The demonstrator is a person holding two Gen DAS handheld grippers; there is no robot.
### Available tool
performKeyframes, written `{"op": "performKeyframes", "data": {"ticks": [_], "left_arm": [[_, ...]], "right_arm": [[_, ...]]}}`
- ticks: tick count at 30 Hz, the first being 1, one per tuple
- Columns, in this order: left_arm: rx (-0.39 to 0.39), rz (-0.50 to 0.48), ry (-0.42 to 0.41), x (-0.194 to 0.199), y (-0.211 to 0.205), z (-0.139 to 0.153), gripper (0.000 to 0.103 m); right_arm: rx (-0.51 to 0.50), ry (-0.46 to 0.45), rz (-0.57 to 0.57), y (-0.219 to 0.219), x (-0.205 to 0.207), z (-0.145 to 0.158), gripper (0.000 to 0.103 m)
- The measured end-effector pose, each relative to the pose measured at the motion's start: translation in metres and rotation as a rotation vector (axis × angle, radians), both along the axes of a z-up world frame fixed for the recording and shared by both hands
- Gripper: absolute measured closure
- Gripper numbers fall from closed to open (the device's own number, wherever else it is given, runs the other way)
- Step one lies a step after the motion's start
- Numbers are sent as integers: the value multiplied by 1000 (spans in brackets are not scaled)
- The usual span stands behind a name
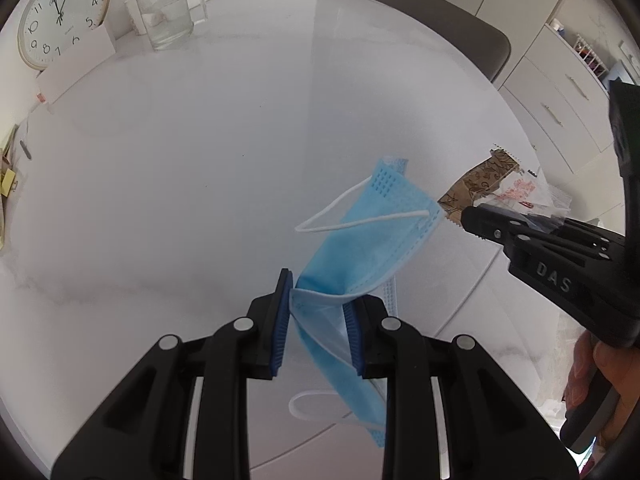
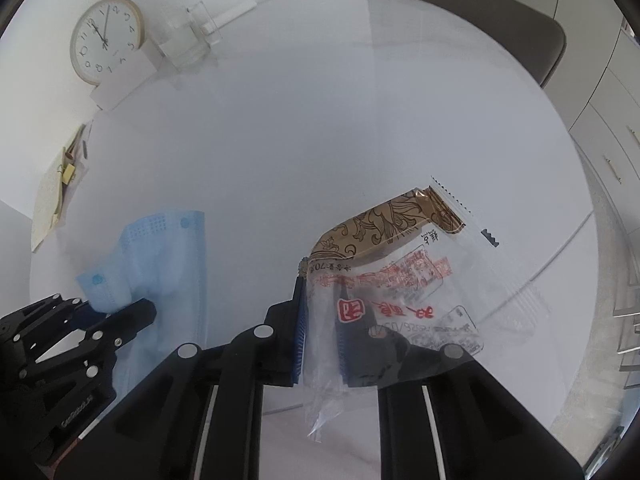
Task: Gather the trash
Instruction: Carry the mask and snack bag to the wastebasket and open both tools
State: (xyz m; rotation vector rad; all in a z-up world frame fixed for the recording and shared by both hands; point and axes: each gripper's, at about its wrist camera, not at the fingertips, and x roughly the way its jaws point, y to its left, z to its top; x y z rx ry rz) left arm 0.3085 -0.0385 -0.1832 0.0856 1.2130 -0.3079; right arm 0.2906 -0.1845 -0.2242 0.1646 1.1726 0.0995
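White round table point(image 1: 180, 180), near edge: left gripper point(image 1: 318, 320) pinching blue mask point(image 1: 372, 236), right gripper point(image 2: 322, 332) clamped on snack wrapper point(image 2: 396, 264). Both lifted; binning left.

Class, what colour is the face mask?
Light blue face mask, white ear loops; clearest in left wrist view.

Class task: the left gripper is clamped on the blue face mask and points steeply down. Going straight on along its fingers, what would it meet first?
Most likely the white tabletop. The left gripper holds the face mask, so the dangling mask would probably touch first; depth is unclear.
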Motion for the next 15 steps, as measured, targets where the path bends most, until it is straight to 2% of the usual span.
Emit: {"op": "performKeyframes", "data": {"ticks": [3,7,15], "left_arm": [[-4,-25,-25,-17,-7,14,78],[6,-99,-53,-59,-28,31,78],[2,-270,-9,-163,-85,29,78]], "right_arm": [[-16,-31,4,-6,-31,19,89],[-32,-45,-7,-25,-91,36,89],[-33,-7,-96,-69,-220,34,89]]}}
